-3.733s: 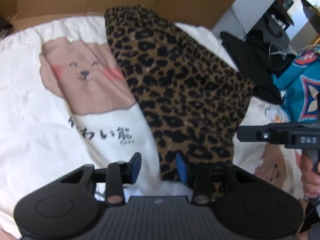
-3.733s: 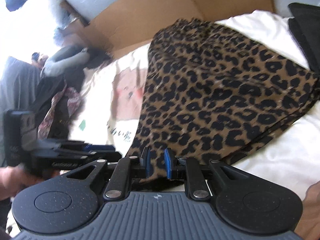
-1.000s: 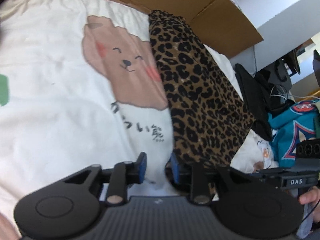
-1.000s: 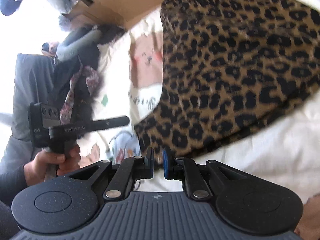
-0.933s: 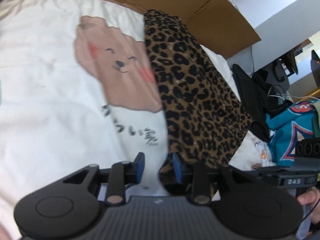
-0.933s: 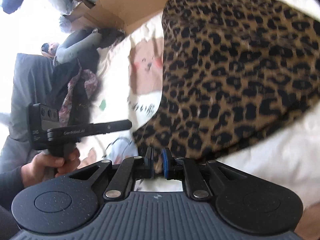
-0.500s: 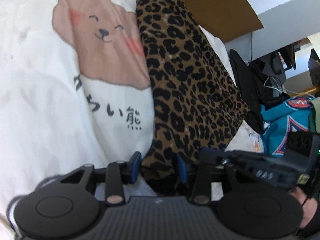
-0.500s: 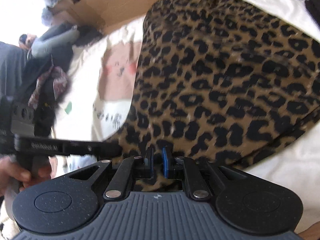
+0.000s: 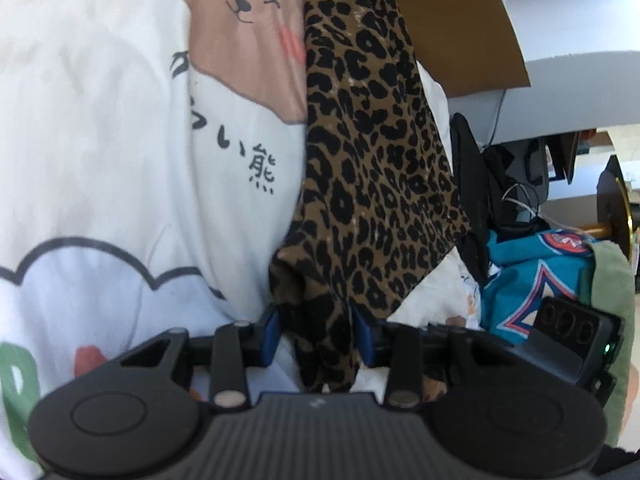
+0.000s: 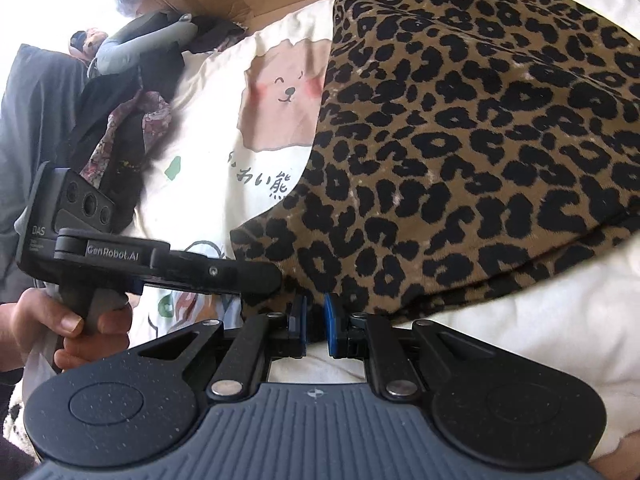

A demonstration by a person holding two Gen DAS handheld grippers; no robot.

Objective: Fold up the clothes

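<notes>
You worked over a white bedsheet (image 9: 92, 128) printed with a pink bear and dark script, and it filled most of both views. Brown cardboard (image 9: 460, 36) stood along its far edge. Beyond the sheet's right side, in the left wrist view, sat a teal jersey (image 9: 532, 292), a black cloth (image 9: 468, 184) and a tangle of dark gear. On the other side, in the right wrist view, a heap of dark and floral clothes (image 10: 128, 120) crowded the sheet's edge.

The leopard-print garment (image 9: 372, 160) lay folded lengthwise on the sheet, beside the bear. Your left gripper (image 9: 316, 332) had its jaws partly apart, a bunched near corner of the garment between them and touching one pad. Your right gripper (image 10: 316, 320) was pinched nearly together on the garment's near hem, with your left hand (image 10: 60, 324) just beside it.
</notes>
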